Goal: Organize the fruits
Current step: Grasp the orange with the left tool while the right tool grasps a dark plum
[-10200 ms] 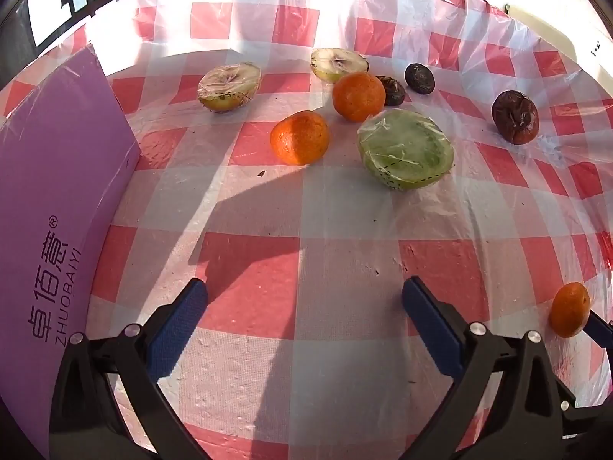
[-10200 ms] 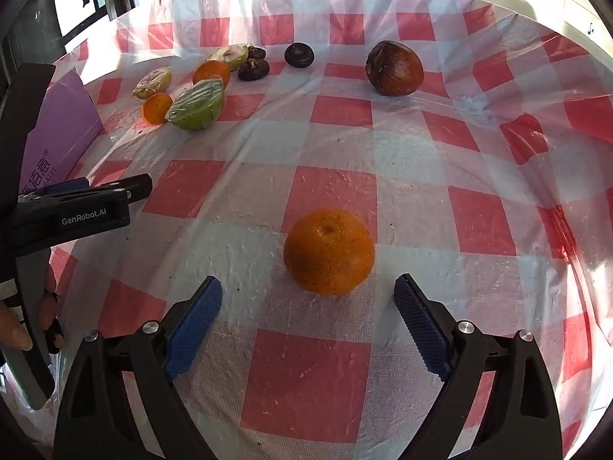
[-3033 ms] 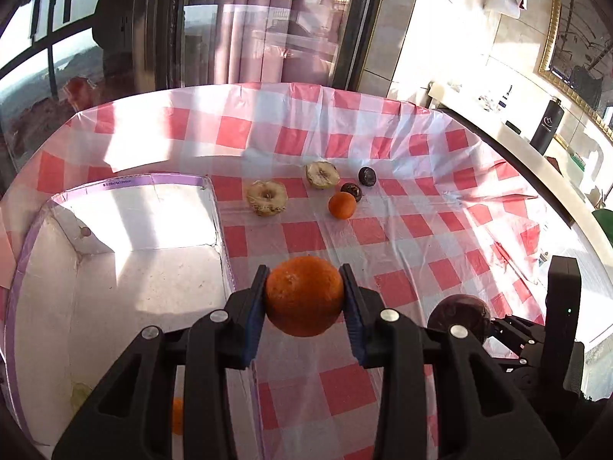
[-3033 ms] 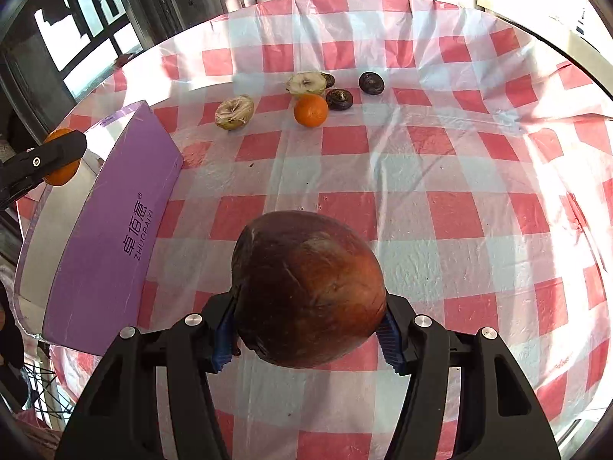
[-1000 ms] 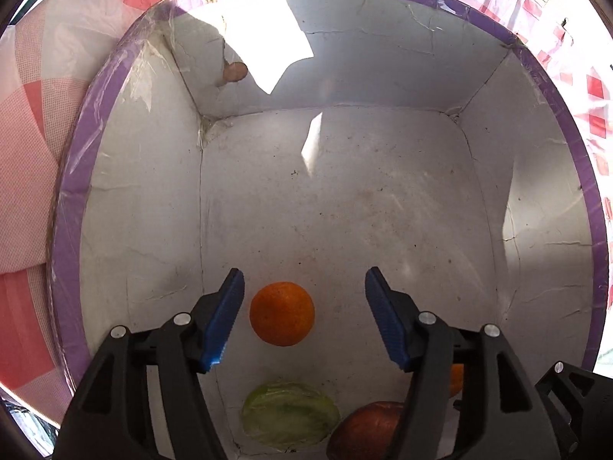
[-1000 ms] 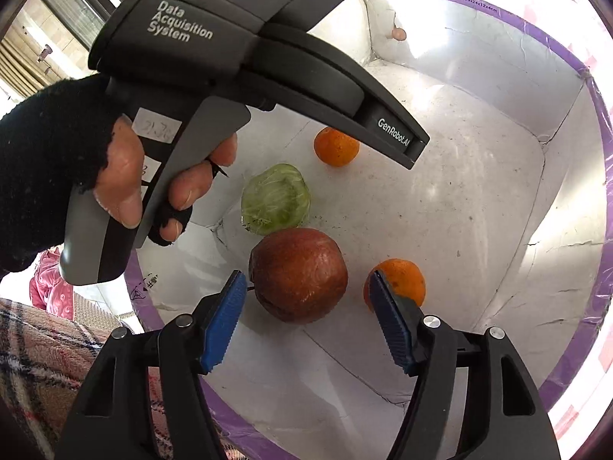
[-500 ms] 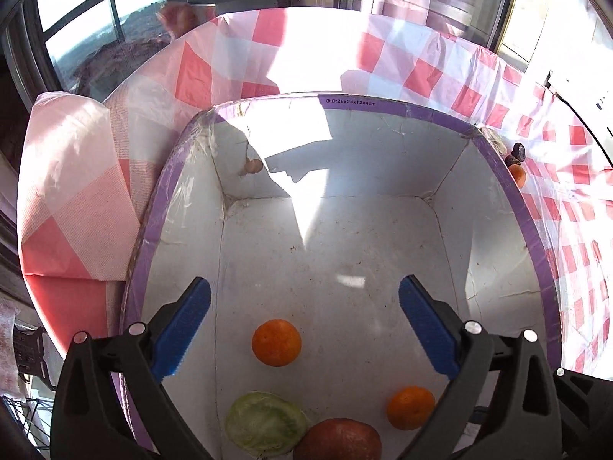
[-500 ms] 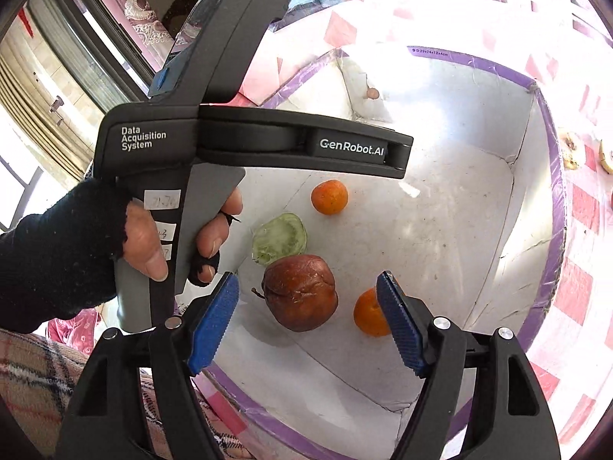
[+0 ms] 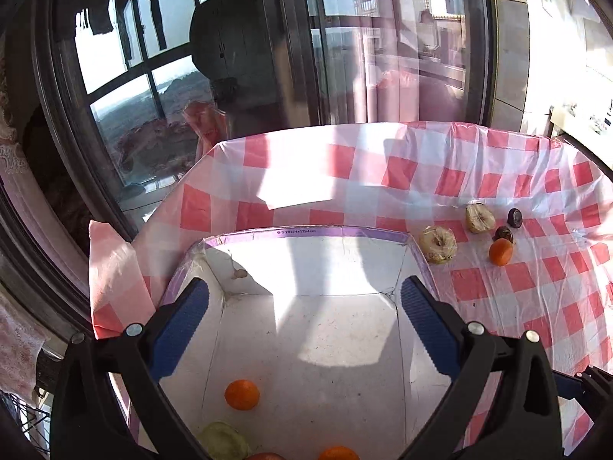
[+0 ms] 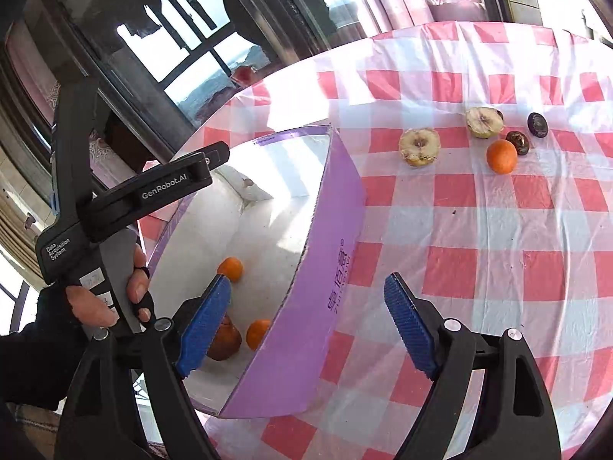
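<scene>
Left gripper (image 9: 304, 314): jaws opening, spread wide, nothing between the ribbed blue pads (image 9: 182, 316); it hangs above the box (image 9: 314, 232). Right gripper (image 10: 308, 324): jaws opening, also wide and empty, straddling the box's near purple wall. The box is rectangular card, glossy purple outside with printed characters, matte white and scuffed inside. In it: a small round orange (image 9: 242, 395) on the floor, a second orange (image 10: 258, 334) near the wall, a wrinkled red-brown fruit (image 10: 226, 339) partly hidden behind the right gripper's pad, and a pale green cut half (image 9: 224, 441) at the lower edge of the left wrist view. Outside on the glossy, creased red-and-white checked plastic tablecloth (image 10: 498, 230): two cut apple halves, one (image 10: 419, 147) near the box corner and one (image 10: 484, 122) farther back, both browned at the face; a smooth orange (image 10: 501, 156); two small dark wrinkled fruits (image 10: 518, 142), (image 10: 537, 124) just beside it. A hand (image 10: 103, 299) in a dark sleeve grips the left gripper's handle.
</scene>
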### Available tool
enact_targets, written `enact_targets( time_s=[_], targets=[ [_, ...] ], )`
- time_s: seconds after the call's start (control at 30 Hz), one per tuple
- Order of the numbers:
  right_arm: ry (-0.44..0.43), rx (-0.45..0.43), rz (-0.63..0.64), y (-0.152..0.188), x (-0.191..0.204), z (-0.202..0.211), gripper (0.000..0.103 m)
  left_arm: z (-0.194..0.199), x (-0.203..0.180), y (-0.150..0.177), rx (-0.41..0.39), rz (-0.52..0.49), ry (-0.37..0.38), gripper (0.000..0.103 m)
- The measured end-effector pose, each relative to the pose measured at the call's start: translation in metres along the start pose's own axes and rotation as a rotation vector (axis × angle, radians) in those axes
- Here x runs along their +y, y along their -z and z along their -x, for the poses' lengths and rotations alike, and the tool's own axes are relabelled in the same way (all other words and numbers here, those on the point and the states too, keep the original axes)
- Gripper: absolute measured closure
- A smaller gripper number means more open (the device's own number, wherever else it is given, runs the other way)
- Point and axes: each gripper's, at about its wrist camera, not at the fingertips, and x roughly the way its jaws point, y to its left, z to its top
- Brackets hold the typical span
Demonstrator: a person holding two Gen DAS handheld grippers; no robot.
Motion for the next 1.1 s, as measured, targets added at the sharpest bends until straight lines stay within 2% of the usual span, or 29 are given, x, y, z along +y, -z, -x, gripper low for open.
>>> enact_targets(
  time_s=[0.1, 0.23, 0.4, 0.57, 0.7, 0.8, 1.0, 1.1],
  targets=[
    [0.149, -0.006, -0.04, 0.007, -0.032, 0.006, 0.021, 0.017, -0.044, -0.011, -0.039, -0.067, 0.049, 0.002],
    [0.318, 0.015, -0.118, 0.025, -0.086, -0.001, 0.02, 0.026, -0.109, -0.015, -0.032, -0.159, 0.14, 0.002],
    [0.461, 0.015, -0.244, 0.051, -0.159, 0.01, 0.02, 0.01, -0.181, -0.004, 0.062, -0.211, 0.236, 0.002],
    [0.55, 0.01, -0.245, 0.067, -0.202, 0.024, 0.02, -0.03, -0.234, 0.02, 0.19, -0.222, 0.263, 0.002],
    [0.565, 0.035, -0.197, 0.062, -0.231, 0.021, 0.02, -0.075, -0.256, 0.037, 0.302, -0.156, 0.24, 0.002],
    [0.539, 0.048, -0.127, 0.045, -0.244, 0.011, 0.02, -0.103, -0.259, 0.045, 0.351, -0.089, 0.196, 0.002],
    [0.428, 0.046, 0.041, -0.015, -0.256, -0.033, 0.022, -0.138, -0.249, 0.045, 0.368, -0.036, 0.119, 0.002],
    [0.402, 0.037, 0.104, -0.051, -0.262, -0.061, 0.023, -0.149, -0.244, 0.043, 0.361, -0.024, 0.092, 0.002]
  ],
)
